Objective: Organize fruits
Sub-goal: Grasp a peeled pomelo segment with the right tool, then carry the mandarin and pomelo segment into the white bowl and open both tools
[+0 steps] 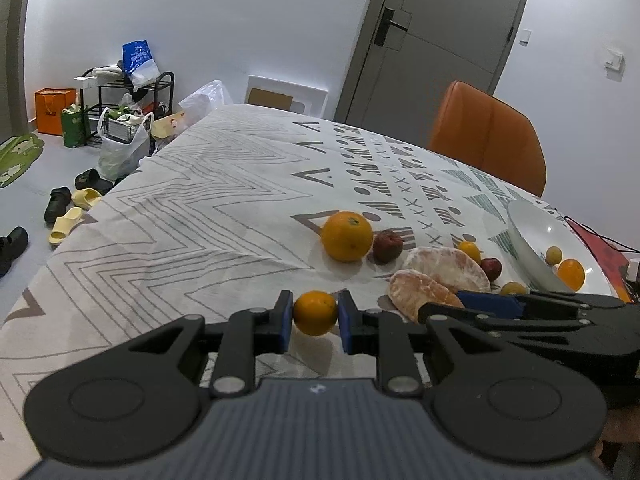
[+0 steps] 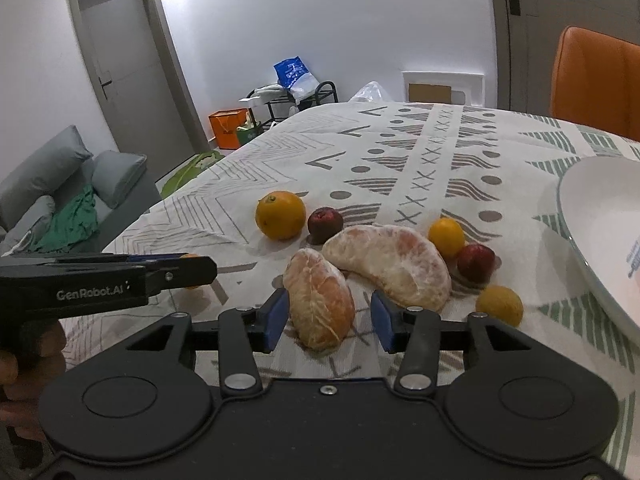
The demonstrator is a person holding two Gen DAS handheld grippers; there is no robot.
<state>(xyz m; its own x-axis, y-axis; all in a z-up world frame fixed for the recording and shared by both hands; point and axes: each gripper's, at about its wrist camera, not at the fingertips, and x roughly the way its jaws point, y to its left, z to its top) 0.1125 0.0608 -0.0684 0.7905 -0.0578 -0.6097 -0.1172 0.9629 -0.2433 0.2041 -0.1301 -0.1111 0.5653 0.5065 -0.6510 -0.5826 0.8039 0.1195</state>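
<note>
My left gripper (image 1: 315,317) is shut on a small orange (image 1: 315,312) just above the patterned tablecloth (image 1: 200,216). My right gripper (image 2: 329,322) is open, its fingers on either side of a peeled pomelo segment (image 2: 320,300) without touching it. A larger pomelo segment (image 2: 390,264) lies behind it. A big orange (image 2: 281,215), two dark red fruits (image 2: 325,224) (image 2: 476,262), a small orange (image 2: 446,237) and a yellow fruit (image 2: 500,305) lie around. A white plate (image 1: 536,236) at the right holds a small orange (image 1: 571,274) and a yellow fruit (image 1: 553,255).
An orange chair (image 1: 486,136) stands behind the table. Shoes, bags and a rack (image 1: 132,96) are on the floor at the left. A grey sofa (image 2: 60,192) stands past the table's left edge. A red item with a cable (image 1: 600,248) lies beside the plate.
</note>
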